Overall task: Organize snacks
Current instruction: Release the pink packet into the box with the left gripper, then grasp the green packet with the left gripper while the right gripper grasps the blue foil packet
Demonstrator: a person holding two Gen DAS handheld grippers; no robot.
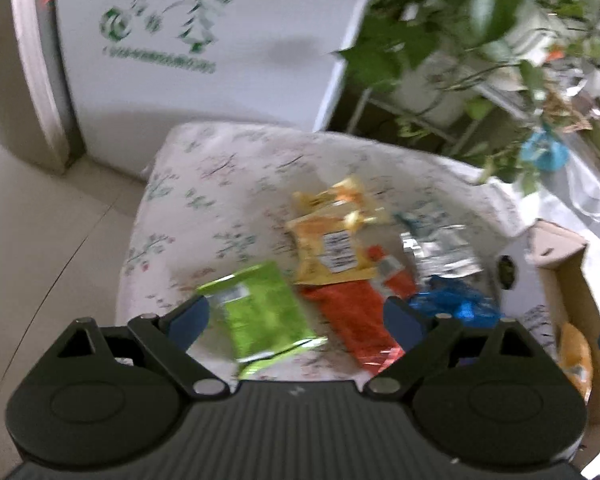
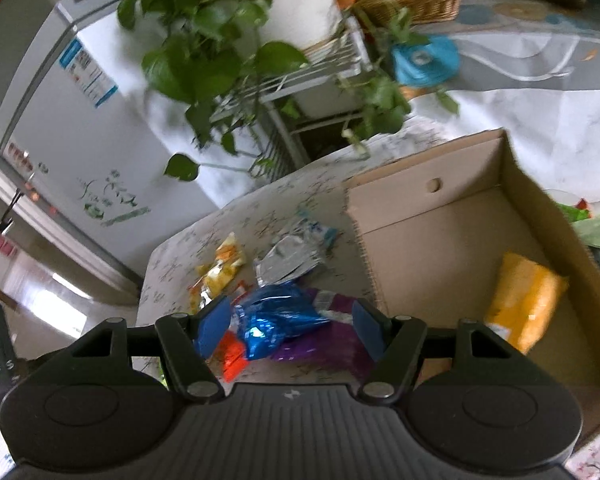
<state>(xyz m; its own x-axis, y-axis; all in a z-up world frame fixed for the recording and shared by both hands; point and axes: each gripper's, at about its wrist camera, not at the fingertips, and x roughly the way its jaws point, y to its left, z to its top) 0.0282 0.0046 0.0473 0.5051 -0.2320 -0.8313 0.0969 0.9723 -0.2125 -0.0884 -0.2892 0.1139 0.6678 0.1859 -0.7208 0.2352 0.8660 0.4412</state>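
While one yellow packet (image 2: 524, 300) sits in the box (image 2: 428, 204), several packets (image 1: 260, 312) remain left of it; left gripper (image 1: 296, 316) wide, right gripper (image 2: 288, 328) partly open, both empty.

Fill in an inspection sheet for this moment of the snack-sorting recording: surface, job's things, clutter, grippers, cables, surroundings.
Surface: floral tablecloth over a small table.
Job's things: green packet, red packet, yellow packets, silver packet, blue foil packet and purple packet lie loose on the cloth; cardboard box beside them holds one orange packet.
Clutter: nothing seen.
Grippers: left gripper open above the green and red packets; right gripper open above the blue packet; neither holds anything.
Cables: nothing seen.
Surroundings: white fridge, leafy plant on a wire rack, wicker basket.
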